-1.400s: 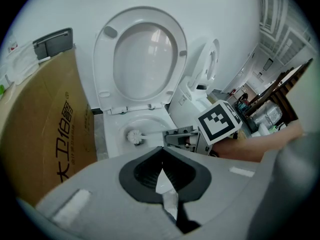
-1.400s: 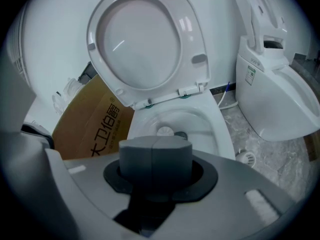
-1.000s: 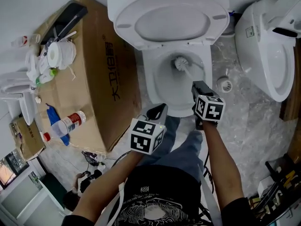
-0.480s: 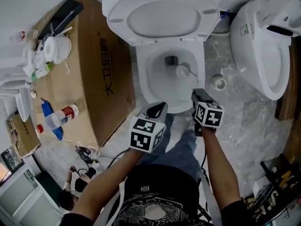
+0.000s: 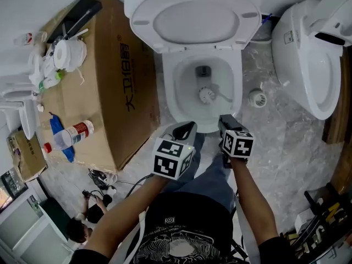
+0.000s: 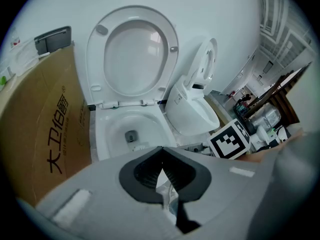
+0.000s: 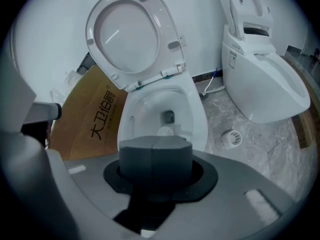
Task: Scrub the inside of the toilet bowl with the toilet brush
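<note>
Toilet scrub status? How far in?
Done: lid is up, and the toilet brush head sits inside the bowl below the drain.
In hand: right hand-held gripper is shut on the brush handle; left hand-held gripper is shut and idle.
Left: scrubbed area can't be judged; brush not yet withdrawn.

brush handle [image 5: 223, 98] partly behind right gripper [image 5: 226, 121]

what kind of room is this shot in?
Most likely a bathroom, perhaps doubling as storage: white ceramic toilet with raised lid, second white toilet beside it, round white floor drain, big brown cardboard box.
</note>
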Demonstrator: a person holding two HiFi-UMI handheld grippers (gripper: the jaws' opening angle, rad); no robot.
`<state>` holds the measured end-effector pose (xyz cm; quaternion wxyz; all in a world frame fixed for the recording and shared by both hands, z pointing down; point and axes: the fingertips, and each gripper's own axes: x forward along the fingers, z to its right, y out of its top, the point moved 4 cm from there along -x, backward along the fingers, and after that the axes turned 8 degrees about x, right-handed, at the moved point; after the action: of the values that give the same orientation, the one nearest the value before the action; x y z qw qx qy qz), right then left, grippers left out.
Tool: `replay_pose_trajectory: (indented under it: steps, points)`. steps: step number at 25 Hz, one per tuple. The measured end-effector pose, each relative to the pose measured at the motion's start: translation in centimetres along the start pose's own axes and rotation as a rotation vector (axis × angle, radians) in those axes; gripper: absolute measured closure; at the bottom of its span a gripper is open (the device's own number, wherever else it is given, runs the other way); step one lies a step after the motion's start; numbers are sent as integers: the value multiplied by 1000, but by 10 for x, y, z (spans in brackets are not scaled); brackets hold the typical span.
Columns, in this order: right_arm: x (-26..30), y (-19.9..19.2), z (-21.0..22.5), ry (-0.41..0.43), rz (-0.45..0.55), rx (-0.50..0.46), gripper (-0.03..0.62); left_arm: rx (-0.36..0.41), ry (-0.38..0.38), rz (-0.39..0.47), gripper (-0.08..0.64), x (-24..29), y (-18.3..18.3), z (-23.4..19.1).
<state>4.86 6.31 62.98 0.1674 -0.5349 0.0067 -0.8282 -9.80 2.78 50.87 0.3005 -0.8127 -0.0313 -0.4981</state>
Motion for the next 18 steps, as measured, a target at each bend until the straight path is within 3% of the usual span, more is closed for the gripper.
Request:
replay_pose_trajectory:
  steps: [18]
  points:
    - [37, 42, -49, 39, 48, 14, 440, 16, -11, -32, 565, 2, 6, -39]
